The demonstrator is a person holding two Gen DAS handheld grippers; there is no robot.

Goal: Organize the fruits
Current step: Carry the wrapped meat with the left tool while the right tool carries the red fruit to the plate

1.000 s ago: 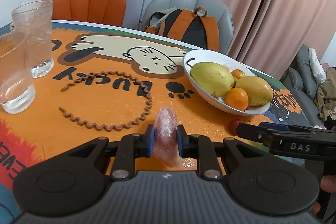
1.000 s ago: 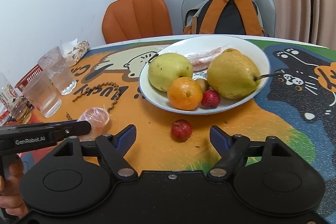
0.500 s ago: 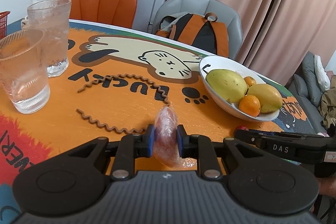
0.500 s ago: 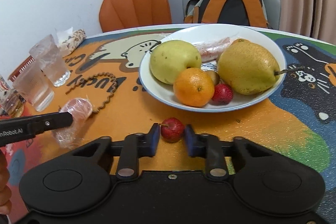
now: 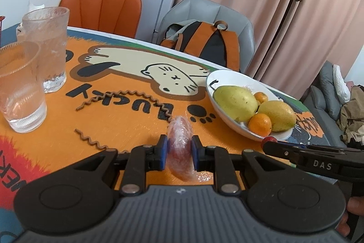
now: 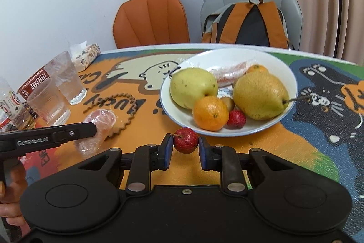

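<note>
Right tool (image 6: 185, 149) clamped on small red fruit (image 6: 186, 140), just short of white bowl (image 6: 286, 74). Left tool (image 5: 179, 153) gripped on plastic-wrapped fruit (image 5: 180, 147) above counter (image 5: 127, 126). In bowl: two pears (image 6: 193, 87), orange (image 6: 210, 113), another red fruit (image 6: 236, 118), wrapped piece at far side. Two glasses (image 6: 68, 79) far left; backpack (image 6: 248, 24) on grey chair beyond.

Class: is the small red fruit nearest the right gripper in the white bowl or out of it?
Out. The small red fruit sits between the right gripper pads, before the white bowl rim.
</note>
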